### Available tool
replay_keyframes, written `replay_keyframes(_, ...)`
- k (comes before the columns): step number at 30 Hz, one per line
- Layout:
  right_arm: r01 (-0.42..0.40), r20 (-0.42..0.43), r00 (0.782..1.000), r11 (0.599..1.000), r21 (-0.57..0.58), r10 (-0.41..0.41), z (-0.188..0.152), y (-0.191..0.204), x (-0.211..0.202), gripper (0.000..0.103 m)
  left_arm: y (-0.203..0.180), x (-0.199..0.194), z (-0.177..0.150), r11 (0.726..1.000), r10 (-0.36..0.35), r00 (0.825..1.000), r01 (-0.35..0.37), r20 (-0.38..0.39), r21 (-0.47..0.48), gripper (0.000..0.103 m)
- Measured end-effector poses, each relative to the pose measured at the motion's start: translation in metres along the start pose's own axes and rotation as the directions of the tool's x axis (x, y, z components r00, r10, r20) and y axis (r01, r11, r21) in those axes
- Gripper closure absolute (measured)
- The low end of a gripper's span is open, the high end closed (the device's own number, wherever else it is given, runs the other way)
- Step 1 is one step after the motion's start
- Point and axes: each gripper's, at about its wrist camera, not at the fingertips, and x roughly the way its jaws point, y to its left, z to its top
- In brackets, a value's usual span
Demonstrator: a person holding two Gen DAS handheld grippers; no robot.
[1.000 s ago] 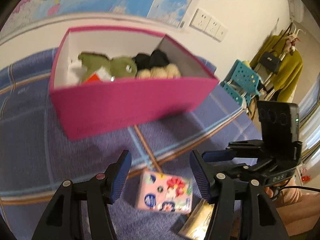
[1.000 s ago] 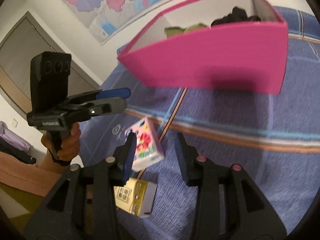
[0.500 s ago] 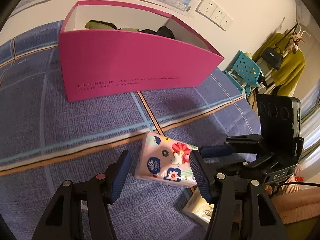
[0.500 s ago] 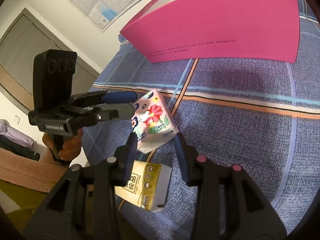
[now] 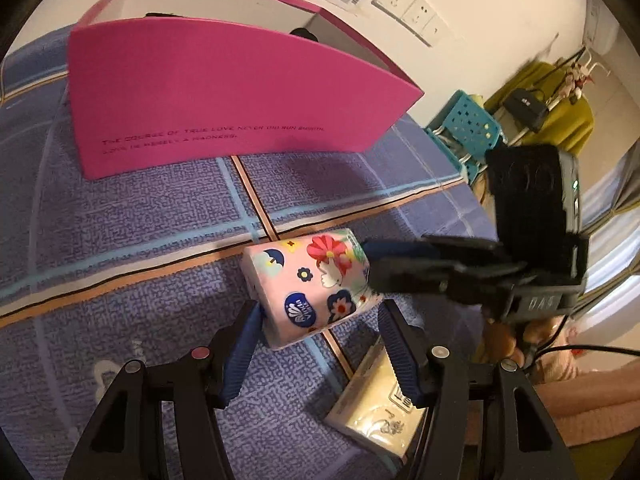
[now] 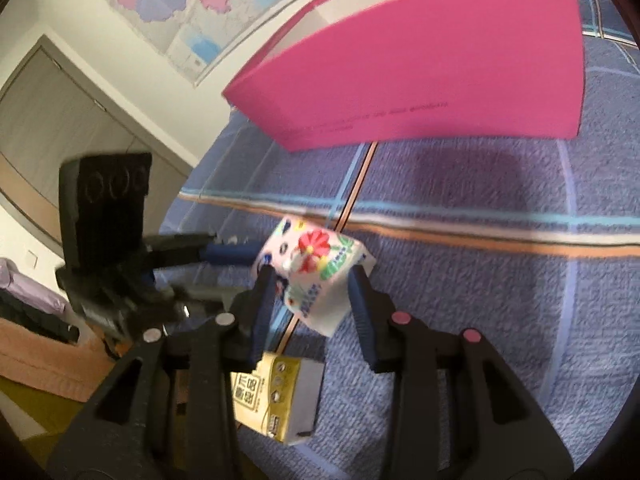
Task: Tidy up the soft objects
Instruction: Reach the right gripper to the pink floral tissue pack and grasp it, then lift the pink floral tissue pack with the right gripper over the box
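Jaws beside floral tissue pack [image 5: 310, 286] — "Vinda"

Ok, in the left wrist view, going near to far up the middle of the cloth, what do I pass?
Yellow tissue pack → floral tissue pack → pink box → wall sockets.

It looked like a lived-in home room: a wall map [image 6: 208, 4] hung above a purple checked cloth [image 5: 120, 220], with wall sockets [image 5: 408, 8], a wooden door [image 6: 60, 120], and a mustard coat [image 5: 560, 120] beside a turquoise chair [image 5: 468, 128].
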Motion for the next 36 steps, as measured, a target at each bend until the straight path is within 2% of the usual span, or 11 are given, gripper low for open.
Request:
replay_keyframes(4, 0.028, 0.019, 0.999, 1.0, 0.008, -0.029, 0.005, -0.006, -0.003, 0.063, 0.003, 0.002, 0.001, 1.0, 0.029, 1.0, -0.029, -0.001, -0.009, 0.044)
replay_keyframes(8, 0.038, 0.013, 0.999, 0.999, 0.015, -0.038, 0.001, -0.01, -0.004, 0.063, 0.006, 0.001, 0.0, 0.999, 0.039, 0.999, -0.039, -0.001, -0.015, 0.057)
replay_keyframes(12, 0.025, 0.002, 1.0, 1.0, 0.017, -0.025, -0.003, -0.01, 0.0, 0.064, 0.004, 0.002, 0.001, 0.999, 0.043, 0.999, -0.043, 0.0, -0.007, 0.063)
replay_keyframes(19, 0.053, 0.011, 0.999, 0.999, -0.015, -0.052, -0.001, -0.003, -0.002, 0.075, -0.001, 0.0, 0.008, 0.999, 0.05, 0.999, -0.05, 0.017, -0.005, 0.063)
replay_keyframes(36, 0.108, 0.157, 0.983, 0.992, -0.072, -0.096, 0.029, 0.009, -0.054, 0.075, -0.029, -0.016, 0.059, 0.996, 0.044, 0.993, -0.053, 0.111, 0.074, 0.062)
